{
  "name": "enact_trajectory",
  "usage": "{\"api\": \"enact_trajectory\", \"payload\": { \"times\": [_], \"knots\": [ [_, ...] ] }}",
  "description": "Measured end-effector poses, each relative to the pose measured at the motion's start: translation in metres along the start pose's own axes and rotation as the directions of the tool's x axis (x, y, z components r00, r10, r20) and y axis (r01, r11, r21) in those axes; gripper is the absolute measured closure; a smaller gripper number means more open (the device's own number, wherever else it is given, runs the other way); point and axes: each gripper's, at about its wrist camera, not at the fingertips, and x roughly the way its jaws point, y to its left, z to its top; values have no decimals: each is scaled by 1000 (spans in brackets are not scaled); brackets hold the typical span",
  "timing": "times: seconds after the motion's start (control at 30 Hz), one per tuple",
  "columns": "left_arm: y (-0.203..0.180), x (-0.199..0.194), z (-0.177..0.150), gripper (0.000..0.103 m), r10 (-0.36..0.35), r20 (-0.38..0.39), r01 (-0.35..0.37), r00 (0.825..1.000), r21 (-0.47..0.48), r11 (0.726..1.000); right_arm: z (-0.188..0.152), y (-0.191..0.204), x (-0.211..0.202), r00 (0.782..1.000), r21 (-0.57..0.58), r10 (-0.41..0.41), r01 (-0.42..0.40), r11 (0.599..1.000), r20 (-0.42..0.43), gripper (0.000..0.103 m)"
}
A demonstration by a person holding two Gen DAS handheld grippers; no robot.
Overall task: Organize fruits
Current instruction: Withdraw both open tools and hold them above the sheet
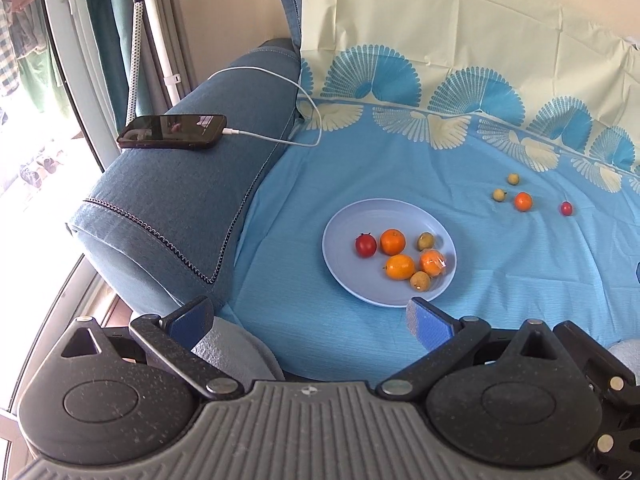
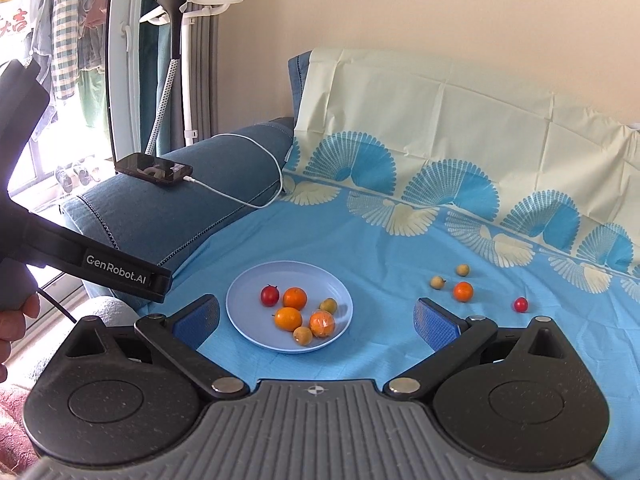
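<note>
1. I'm over a sofa draped in a blue patterned sheet [image 2: 360, 240]. The armrest [image 1: 168, 200] at the left carries a phone [image 1: 172, 131] on a white charging cable [image 1: 276, 80].
2. The light blue plate [image 1: 344, 272] lies flat on the sheet, just ahead of both grippers. It holds six fruits: a red one, three orange ones (one looks plastic-wrapped) and two small yellow-green ones.
3. Four loose fruits lie on the sheet, well apart from the plate, ahead and to the right: a small orange [image 2: 463, 291], two yellow-green fruits [image 2: 437, 282] near it, and a red cherry tomato [image 2: 521, 304] furthest right.
4. My left gripper [image 1: 310, 318] has its fingers spread wide and empty; the plate rim sits right by its right finger.
5. My right gripper [image 2: 318, 320] is likewise wide and empty, with the plate between its fingers in view and the loose cluster just beyond its right finger.
6. Key relation: the loose fruits lie forward-right, so I judge the right gripper nearer.
7. The fruits are round, with no long axis worth aligning to; stem direction is too small to tell.
8. Probably the small orange first. It may roll on the soft sheet.
</note>
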Motion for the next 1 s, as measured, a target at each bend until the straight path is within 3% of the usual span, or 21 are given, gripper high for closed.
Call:
{"api": "enact_trajectory", "payload": {
  "times": [1.0],
  "knots": [
    [0,11,1,0,0,-24,0,1000,3,1000,-2,2,8,1000,2,3,-3,1000,-30,1]
  ]
}}
